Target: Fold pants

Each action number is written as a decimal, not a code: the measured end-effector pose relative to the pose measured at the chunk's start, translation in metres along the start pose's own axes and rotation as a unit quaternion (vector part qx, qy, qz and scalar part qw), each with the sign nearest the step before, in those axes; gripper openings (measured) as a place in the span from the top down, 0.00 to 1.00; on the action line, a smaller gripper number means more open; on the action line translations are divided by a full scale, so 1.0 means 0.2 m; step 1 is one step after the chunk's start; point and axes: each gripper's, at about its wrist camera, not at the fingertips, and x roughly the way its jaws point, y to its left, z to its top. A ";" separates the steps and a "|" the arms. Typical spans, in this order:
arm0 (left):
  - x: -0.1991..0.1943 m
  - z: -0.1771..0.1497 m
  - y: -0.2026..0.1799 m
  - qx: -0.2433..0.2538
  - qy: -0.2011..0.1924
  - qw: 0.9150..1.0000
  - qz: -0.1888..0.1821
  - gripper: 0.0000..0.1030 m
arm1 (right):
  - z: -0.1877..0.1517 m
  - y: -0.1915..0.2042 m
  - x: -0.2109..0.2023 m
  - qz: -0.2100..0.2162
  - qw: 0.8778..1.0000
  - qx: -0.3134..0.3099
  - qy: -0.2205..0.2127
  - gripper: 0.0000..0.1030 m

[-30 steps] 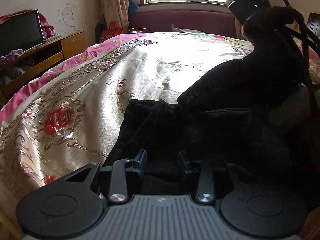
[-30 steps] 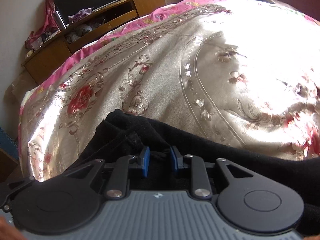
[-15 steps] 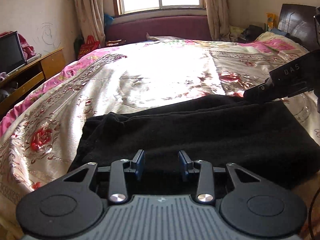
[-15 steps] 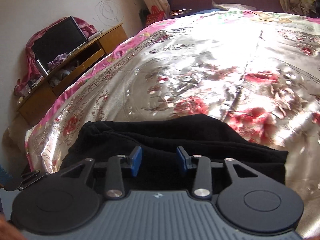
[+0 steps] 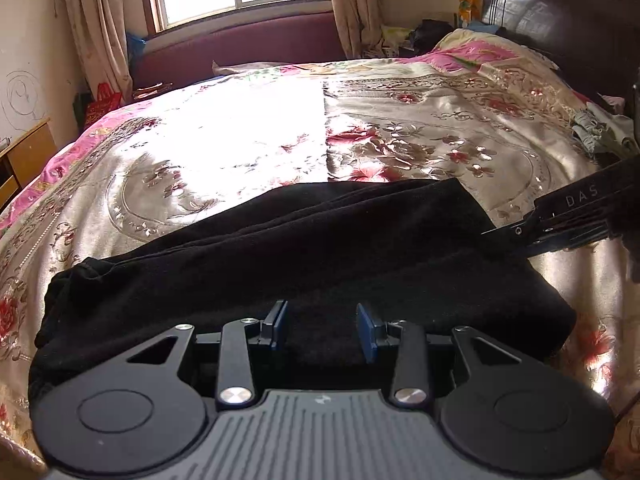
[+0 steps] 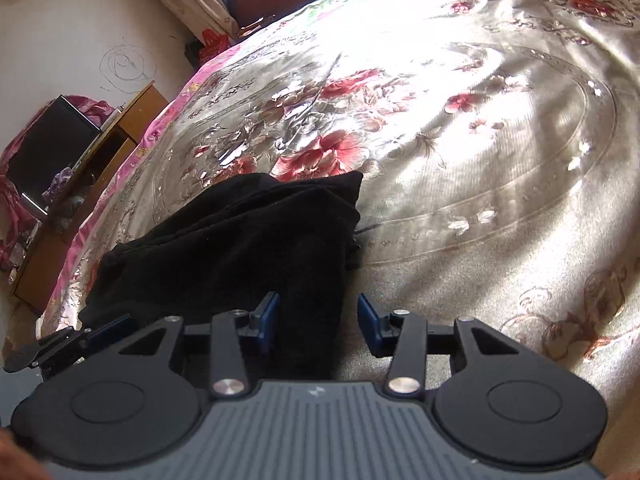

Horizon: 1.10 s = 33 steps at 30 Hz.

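The black pants (image 5: 304, 256) lie folded in a long flat stack across the near part of the bed. My left gripper (image 5: 324, 326) is open, its blue pads just above the near edge of the stack, holding nothing. My right gripper (image 6: 318, 320) is open at the right end of the pants (image 6: 240, 248), with the cloth's corner between the spread pads but not clamped. The right gripper's fingers (image 5: 560, 220) reach in from the right edge of the left wrist view. The left gripper's tip (image 6: 60, 344) shows at lower left in the right wrist view.
The bed has a shiny floral cover (image 5: 400, 128) with a dark headboard (image 5: 560, 20) at right. A grey-green cloth (image 5: 600, 132) lies near the pillows. A wooden TV stand (image 6: 80, 184) stands along the left wall. A window and maroon bench (image 5: 240, 44) are beyond the bed.
Both grippers have let the pants down onto the bed and opened wider. The right gripper moved right to the stack's end. The pants now lie flat, folded over.
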 end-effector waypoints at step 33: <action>0.02 0.00 0.10 -0.041 -0.052 0.994 -0.086 0.49 | 0.26 0.42 0.04 0.097 0.995 0.003 0.003 0.84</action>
